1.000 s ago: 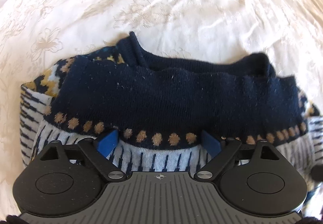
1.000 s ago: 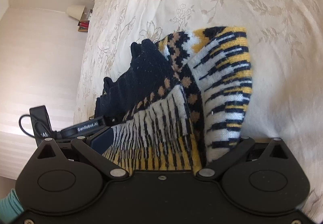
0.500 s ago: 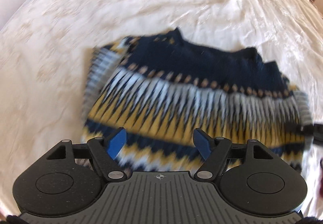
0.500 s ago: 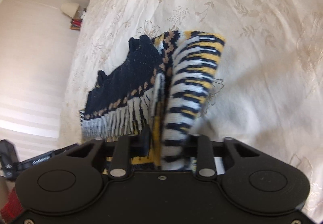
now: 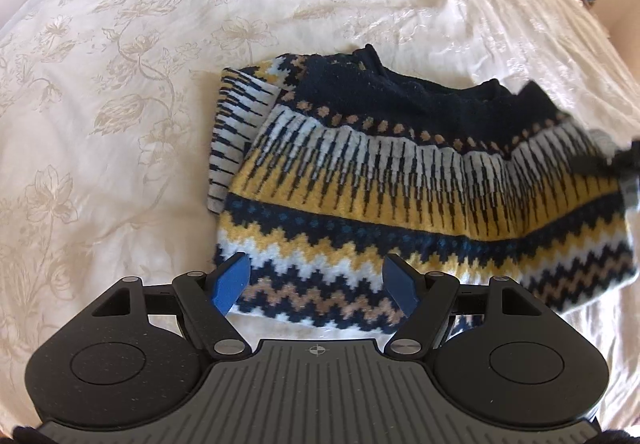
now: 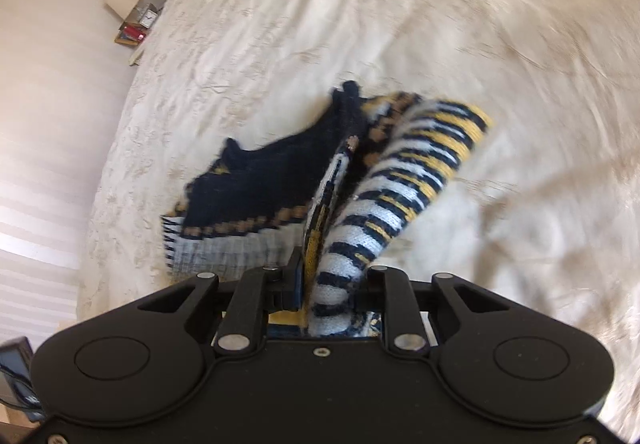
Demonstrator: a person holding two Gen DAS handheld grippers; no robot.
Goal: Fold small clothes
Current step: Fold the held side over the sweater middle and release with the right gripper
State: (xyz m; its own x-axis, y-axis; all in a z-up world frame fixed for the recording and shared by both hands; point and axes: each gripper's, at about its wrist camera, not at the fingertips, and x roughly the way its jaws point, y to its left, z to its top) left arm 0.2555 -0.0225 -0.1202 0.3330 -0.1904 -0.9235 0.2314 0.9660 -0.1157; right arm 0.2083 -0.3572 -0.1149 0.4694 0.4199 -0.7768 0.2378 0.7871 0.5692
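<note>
The left tool (image 5: 316, 282) was held angled steeply down over the sweater (image 5: 400, 179) on the bed (image 5: 120, 83), its blue pads wide apart and empty; the right tool (image 6: 326, 284), jaws closing, was pinching the sweater's striped sleeve (image 6: 404, 187), lifted off the bed

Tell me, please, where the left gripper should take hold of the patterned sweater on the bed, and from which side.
Probably the near hem of the sweater, at its zigzag bands. The left gripper is open above that edge, which lies flat on the bedspread. Come from above, one finger sliding under. The right gripper is closing on the striped sleeve.
</note>
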